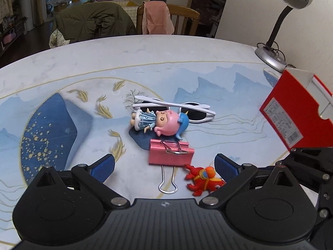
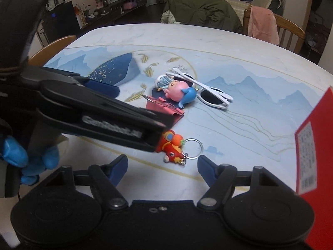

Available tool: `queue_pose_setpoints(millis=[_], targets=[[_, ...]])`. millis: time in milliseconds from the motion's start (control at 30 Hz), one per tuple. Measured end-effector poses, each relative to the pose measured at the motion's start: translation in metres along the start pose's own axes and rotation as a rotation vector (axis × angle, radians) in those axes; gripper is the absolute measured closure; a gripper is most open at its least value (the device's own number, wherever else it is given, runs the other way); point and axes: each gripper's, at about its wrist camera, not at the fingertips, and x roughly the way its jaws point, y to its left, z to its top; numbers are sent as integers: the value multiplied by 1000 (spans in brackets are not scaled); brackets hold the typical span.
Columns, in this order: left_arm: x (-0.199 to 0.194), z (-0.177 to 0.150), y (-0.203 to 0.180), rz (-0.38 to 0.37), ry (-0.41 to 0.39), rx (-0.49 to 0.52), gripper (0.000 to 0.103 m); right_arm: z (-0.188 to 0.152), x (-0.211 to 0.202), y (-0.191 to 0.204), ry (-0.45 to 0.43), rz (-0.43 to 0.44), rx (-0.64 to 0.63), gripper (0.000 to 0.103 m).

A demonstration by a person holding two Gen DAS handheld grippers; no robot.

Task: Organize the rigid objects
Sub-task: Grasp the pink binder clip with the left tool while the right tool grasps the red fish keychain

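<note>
Keychain, small red-orange moulded plastic fish w/ metal ring (image 2: pixel 173 149), lies near table edge (image 2: pixel 260 48), just ahead of right gripper (image 2: pixel 162 166), jaws spread, nothing btwn. Prob light, stiff, slick; pinch across body, not ring. Left gripper (image 1: pixel 164 164) also spread, empty.

Four small rigid things lying clustered mid-tabletop

A pink binder clip (image 1: pixel 171 153) is lying flat; a pink-haired doll (image 1: pixel 158 120) is resting on its back at the clip's 12 o'clock, touching folded white sunglasses (image 1: pixel 177 109) beyond; a red-orange keychain figure (image 1: pixel 203 178) is lying at the clip's 5 o'clock.
</note>
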Motion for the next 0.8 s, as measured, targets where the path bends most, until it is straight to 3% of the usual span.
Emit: queue_pose_setpoints(millis=[167, 300, 567, 800], targets=[[11, 2, 4, -2, -10, -7, 2, 4, 12, 2, 5, 10, -23, 43], [18, 3, 3, -9, 7, 8, 24, 7, 20, 3, 4, -7, -41, 47], [20, 1, -4, -24, -15, 46, 47, 10, 25, 1, 0, -51, -64, 57], [19, 0, -8, -26, -26, 65, 52, 12, 28, -1, 10, -56, -85, 57]])
